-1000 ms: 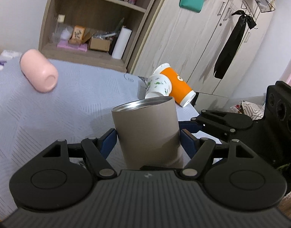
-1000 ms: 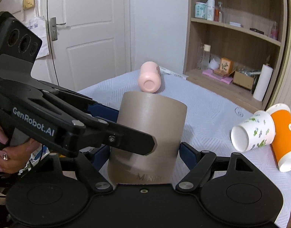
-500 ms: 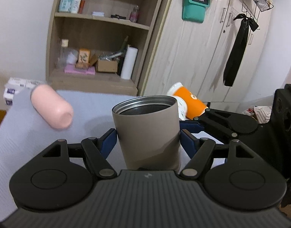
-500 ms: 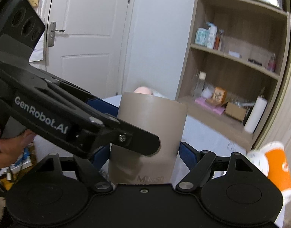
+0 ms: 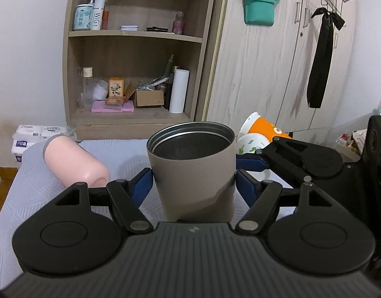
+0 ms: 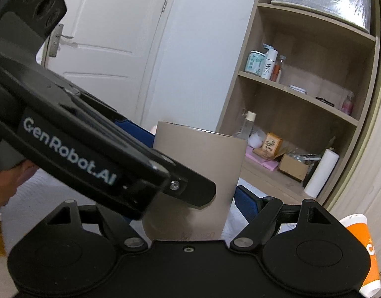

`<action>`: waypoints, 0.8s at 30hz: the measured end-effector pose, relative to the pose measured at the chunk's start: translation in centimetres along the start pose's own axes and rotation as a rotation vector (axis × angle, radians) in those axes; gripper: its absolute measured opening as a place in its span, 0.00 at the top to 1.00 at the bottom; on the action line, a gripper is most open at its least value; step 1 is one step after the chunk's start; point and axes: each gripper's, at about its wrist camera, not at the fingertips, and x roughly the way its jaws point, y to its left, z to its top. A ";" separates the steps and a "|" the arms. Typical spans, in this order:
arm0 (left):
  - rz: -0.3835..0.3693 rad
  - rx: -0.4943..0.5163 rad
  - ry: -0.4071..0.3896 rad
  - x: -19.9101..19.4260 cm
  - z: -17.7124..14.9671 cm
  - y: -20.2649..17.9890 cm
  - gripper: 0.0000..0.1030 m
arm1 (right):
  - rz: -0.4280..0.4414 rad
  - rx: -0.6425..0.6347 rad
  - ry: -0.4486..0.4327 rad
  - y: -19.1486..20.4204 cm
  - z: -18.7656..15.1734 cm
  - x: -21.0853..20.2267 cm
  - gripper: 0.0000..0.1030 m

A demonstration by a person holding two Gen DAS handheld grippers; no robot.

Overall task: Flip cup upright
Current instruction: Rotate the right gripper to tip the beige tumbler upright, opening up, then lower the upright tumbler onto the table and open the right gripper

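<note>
A taupe metal cup (image 5: 193,171) stands upright with its open mouth up, held above the grey-clothed table (image 5: 29,193). My left gripper (image 5: 191,186) is shut on its sides with blue pads. My right gripper (image 6: 188,198) is also shut on the same cup (image 6: 200,164), from another side. The left gripper's body crosses the right wrist view and hides the right gripper's left pad. The cup's base is hidden behind both gripper bodies.
A pink cup (image 5: 76,164) lies on its side at the table's left. An orange paper cup (image 5: 262,129) and a white floral cup (image 5: 252,144) lie on their sides at the right. A wooden shelf unit (image 5: 135,74) and a wardrobe (image 5: 277,74) stand behind.
Both grippers have tilted back and risen with the cup. The cup's open mouth now shows more from above in the left wrist view.
</note>
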 end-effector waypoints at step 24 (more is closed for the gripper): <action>-0.041 0.007 0.008 3.0 0.0 -0.8 0.30 | 0.022 0.142 0.001 -3.5 -2.1 2.0 0.20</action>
